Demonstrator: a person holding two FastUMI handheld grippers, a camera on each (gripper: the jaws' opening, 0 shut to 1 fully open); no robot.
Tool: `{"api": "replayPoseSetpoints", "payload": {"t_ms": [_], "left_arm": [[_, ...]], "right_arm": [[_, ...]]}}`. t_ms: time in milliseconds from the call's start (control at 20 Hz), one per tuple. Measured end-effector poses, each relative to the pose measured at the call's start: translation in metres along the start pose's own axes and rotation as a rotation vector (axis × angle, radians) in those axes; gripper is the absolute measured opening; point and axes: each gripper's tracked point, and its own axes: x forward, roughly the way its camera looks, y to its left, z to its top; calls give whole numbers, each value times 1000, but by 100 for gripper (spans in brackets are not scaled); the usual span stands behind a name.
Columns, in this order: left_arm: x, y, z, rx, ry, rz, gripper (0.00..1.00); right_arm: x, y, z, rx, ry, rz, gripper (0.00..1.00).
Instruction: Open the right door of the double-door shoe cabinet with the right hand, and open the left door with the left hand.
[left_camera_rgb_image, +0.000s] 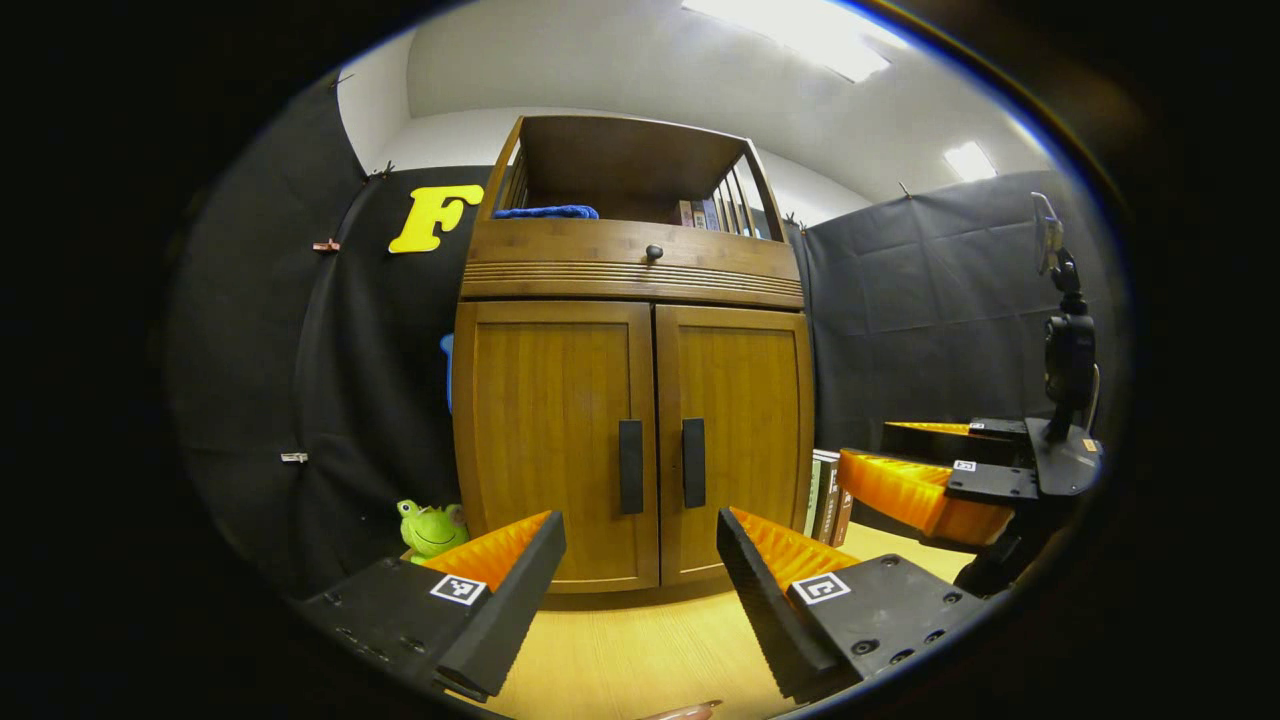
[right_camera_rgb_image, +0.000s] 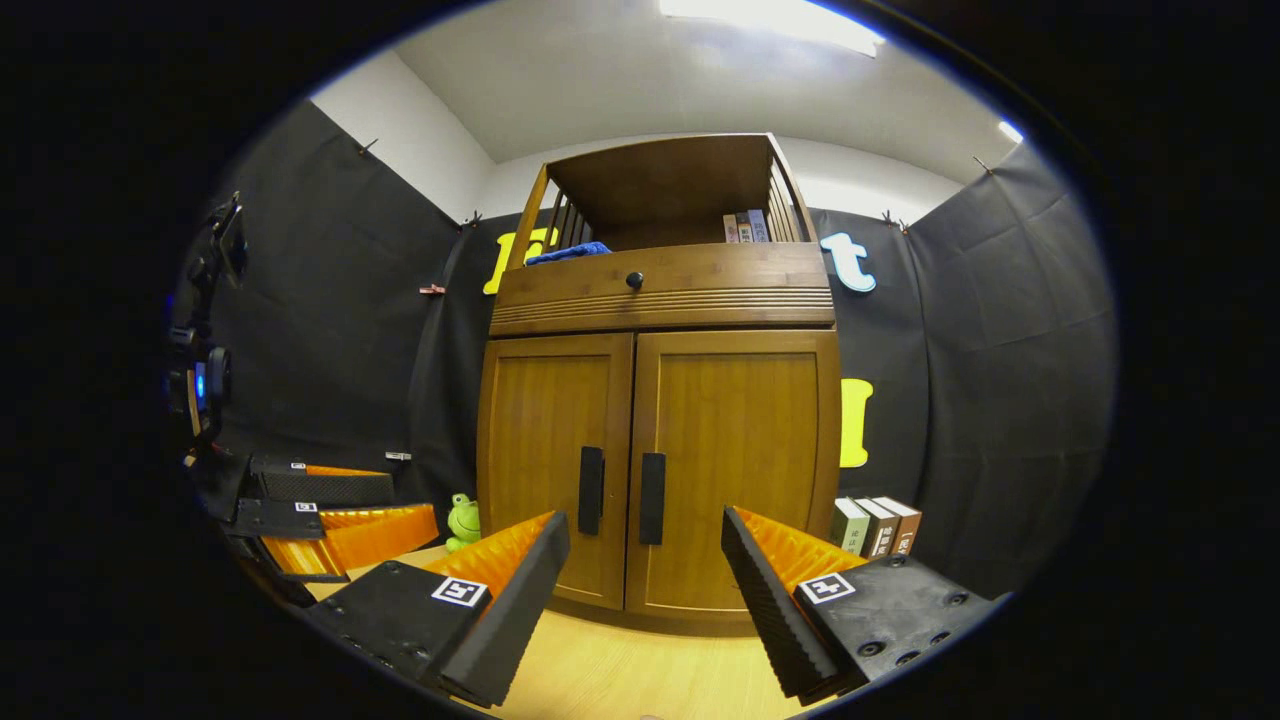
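Standing shut on the wooden table (left_camera_rgb_image: 640, 660): shoe cabinet (left_camera_rgb_image: 635, 400), both doors closed, left door (left_camera_rgb_image: 555, 440) and right door (left_camera_rgb_image: 745, 430) meeting at the middle, each with a dark vertical handle beside the seam — left handle (left_camera_rgb_image: 631, 466), right handle (left_camera_rgb_image: 693, 462). Holding, in the open top shelf (right_camera_rgb_image: 660, 190): a blue cloth (right_camera_rgb_image: 568, 252) at left, a few books (right_camera_rgb_image: 745, 227) at right. Below that, a drawer front with a small round knob (right_camera_rgb_image: 634, 281).

Facing the doors head-on, well short of the handles, touching nothing: left gripper (left_camera_rgb_image: 640, 560), fingers spread wide; right gripper (right_camera_rgb_image: 645, 560), likewise spread wide and empty-handed.

Beside the cabinet: green frog toy (left_camera_rgb_image: 432, 527) at left, standing books (right_camera_rgb_image: 877, 526) at right.
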Motion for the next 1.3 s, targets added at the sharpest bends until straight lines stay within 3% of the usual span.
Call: {"api": "replayPoseSetpoints", "payload": {"t_ms": [600,1300], "left_arm": [[-11,24,-13,1,30,33,95],[-7,57,-34,3,69,67,95]], "right_arm": [[66,2,-6,3,-13,-34,96],[184,-10,-70,-5,43,-148,97]]}}
